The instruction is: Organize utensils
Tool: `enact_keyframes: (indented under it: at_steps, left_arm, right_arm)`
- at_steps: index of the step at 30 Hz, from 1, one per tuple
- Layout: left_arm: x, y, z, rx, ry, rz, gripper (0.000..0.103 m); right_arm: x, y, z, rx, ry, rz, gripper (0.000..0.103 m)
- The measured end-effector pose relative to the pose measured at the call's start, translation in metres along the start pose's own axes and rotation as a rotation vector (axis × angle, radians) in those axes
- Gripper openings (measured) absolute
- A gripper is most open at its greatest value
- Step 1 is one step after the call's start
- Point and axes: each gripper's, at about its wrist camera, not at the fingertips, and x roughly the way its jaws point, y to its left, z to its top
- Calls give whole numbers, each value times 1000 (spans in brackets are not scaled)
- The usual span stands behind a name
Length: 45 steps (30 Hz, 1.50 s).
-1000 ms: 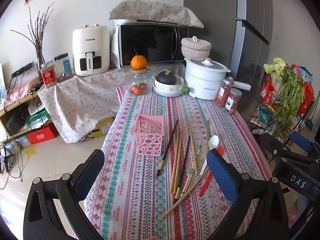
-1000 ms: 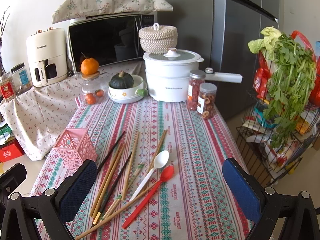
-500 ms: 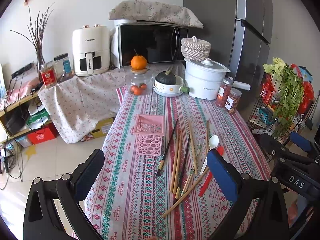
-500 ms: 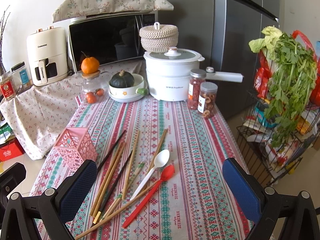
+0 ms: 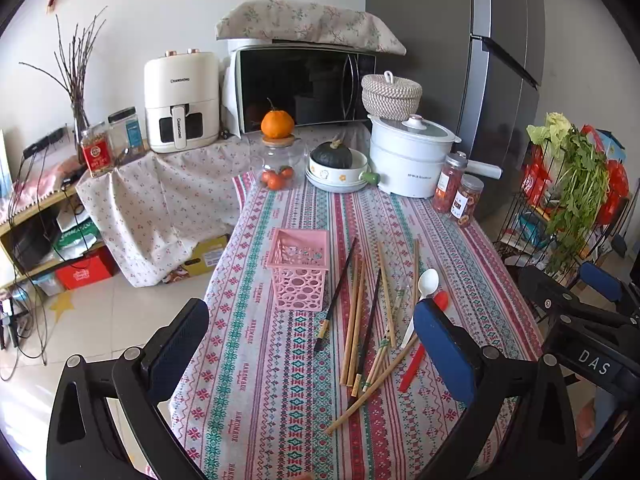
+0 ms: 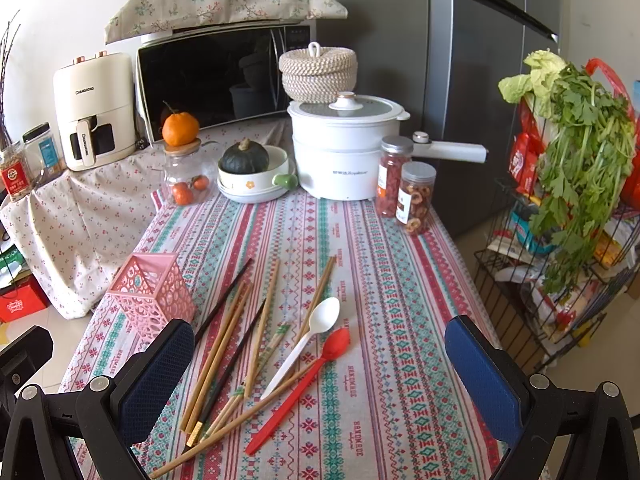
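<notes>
Pink basket [image 5: 299, 270]: upright beside the scattered pile, ready to receive it.
Chopsticks [image 6: 224, 344]: loose, crossing; spoons [image 6: 308, 340] alongside.
Left gripper [image 5: 310, 354]: spread wide, empty, above the table.
Right gripper [image 6: 320, 372]: spread wide, empty, facing the pile.

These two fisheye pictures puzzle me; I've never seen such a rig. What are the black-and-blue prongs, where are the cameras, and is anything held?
A person holds a two-finger gripper in each hand, with a camera on each looking along its fingers. One picture is from the left gripper, the other from the right gripper. Both are open and hold nothing. On the table lie loose chopsticks, a white spoon, a red spoon and a pink basket, with no utensil in it.
</notes>
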Motion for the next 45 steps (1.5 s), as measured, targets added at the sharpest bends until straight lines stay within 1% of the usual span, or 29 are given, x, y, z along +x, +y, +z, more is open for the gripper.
enact_keyframes:
  at_steps: [10,12,15,17,19,23,25,28,29,31,33,34,35,36,37,38,39,41,45]
  left_arm:
    - [4,3,1,4,8,-3,103]
    - [7,4,3,6,8,-1,103]
    - [18,2,11,36,12,6,103]
    - [28,-1,17,60,25,-5,103]
    - [40,-3,25,78,57,-38,103]
    - [67,-12,39,79,154,-137,103]
    - [83,-18,44,82,202,-177,103]
    - [115,-35,50,101,284,-217,103]
    - [125,-41,52,107,302,-227,101]
    - [148,-52,54,106,341,-239,94]
    - [171,-63,58,98,383,-250,84]
    - [184,-69,60,95,401,-252,82]
    - [196,-74,61,94,416,-251,78]
    - [209,-79,62,92,431,-248,73]
    - [223,-84,63,93,447,-239,71]
    - [239,-87,63,91,465,-231,66]
    - [252,-90,62,85,483,-230,58]
    - [277,-95,60,68,516,-221,49]
    - [319,-102,57,64,544,-177,36]
  right_arm:
    - [8,-5,2,15,15,-2,103]
    - [15,-10,3,22,31,-3,103]
    - [28,-17,6,34,62,11,103]
    - [43,-22,7,40,101,25,103]
    - [59,-30,7,68,152,36,103]
    - [83,-48,8,127,222,43,103]
    - [94,-58,9,149,242,33,103]
    - [111,-72,10,180,278,3,103]
    - [117,-77,8,194,293,-7,103]
    - [131,-88,5,231,327,-24,103]
    - [143,-98,0,269,359,-29,103]
    - [148,-102,-1,285,372,-26,103]
    - [152,-106,-1,299,380,-25,103]
    - [156,-108,-1,308,383,-28,103]
    - [158,-110,-1,312,385,-33,103]
    - [162,-111,-2,312,387,-38,103]
    - [165,-112,-2,309,392,-44,103]
    - [172,-112,-5,301,400,-50,103]
    - [185,-114,-10,292,433,-57,103]
